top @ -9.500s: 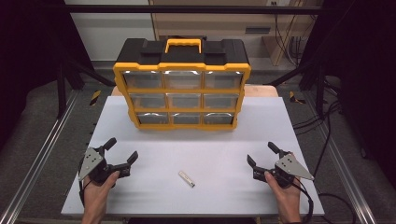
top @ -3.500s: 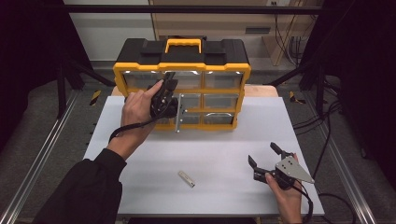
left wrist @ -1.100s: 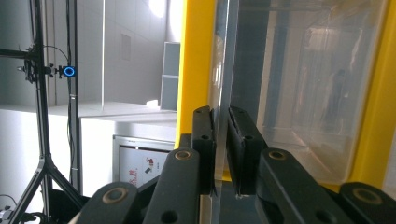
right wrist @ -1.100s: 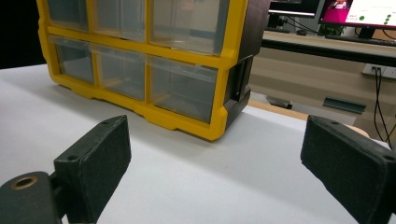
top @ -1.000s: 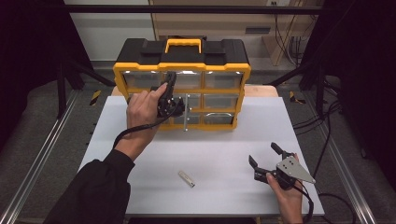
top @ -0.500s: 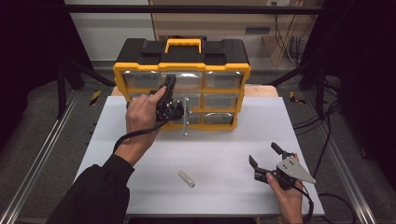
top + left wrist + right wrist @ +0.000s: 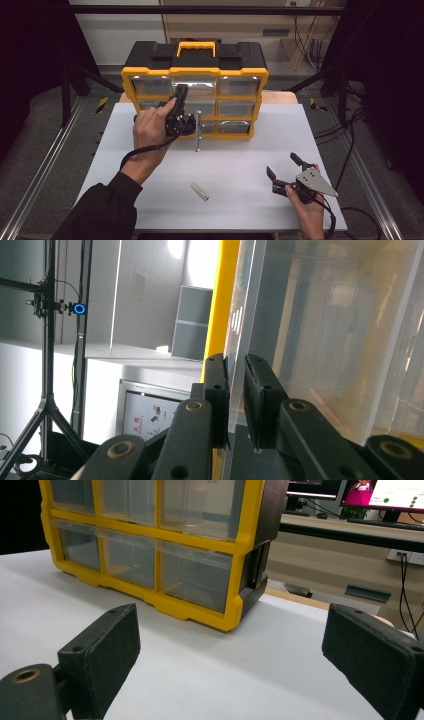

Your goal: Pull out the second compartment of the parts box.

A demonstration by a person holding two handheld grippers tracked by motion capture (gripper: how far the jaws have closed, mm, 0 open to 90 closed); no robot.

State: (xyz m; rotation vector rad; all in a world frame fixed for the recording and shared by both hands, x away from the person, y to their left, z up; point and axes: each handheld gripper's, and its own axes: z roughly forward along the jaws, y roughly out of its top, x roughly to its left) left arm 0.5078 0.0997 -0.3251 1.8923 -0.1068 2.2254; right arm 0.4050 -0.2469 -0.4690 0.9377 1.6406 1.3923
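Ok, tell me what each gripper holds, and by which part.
The left gripper is shut on the front lip of a clear drawer, pulled partway out of the organizer. The right gripper is open and holds nothing.

Drawer [image 7: 320, 340] clear glossy plastic; tongs [image 7: 236, 400] pads matt, probably rubber.

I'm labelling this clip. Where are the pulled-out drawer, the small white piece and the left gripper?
drawer [image 7: 198, 131], high view, its clear front.
small white piece [image 7: 199, 191], high view, its middle.
left gripper [image 7: 236, 395], left gripper view, between the fingertips.
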